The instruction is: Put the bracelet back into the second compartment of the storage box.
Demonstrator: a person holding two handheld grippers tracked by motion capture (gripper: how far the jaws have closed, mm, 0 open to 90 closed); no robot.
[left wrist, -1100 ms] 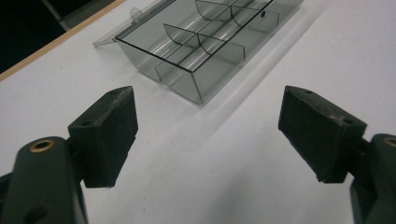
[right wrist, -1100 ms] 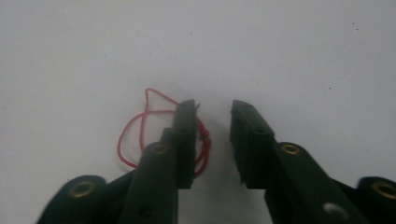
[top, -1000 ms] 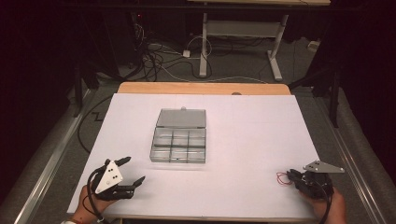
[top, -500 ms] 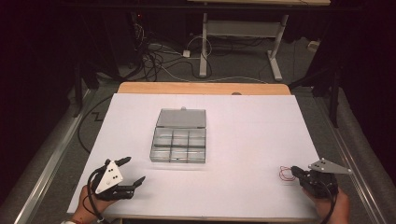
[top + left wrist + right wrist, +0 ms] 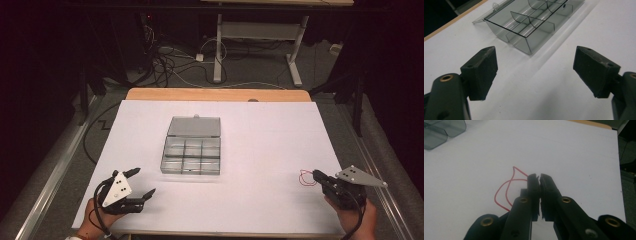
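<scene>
My right tongs (image 5: 539, 177) are pressed together on a thin red wire (image 5: 505, 188), which loops out to one side of the tips; they have just finished closing on it. In the high view these tongs (image 5: 316, 174) sit at the near right corner of the bench (image 5: 270, 130), well apart from the clear compartment box (image 5: 192, 152) and on its right. My left tongs (image 5: 535, 71) stand spread wide with nothing between the pads, pointing toward the box (image 5: 531, 23). From above they (image 5: 142, 182) rest at the near left, closer to the box than the right pair. The box lies open in the middle of the bench, lid folded back on its far side.
</scene>
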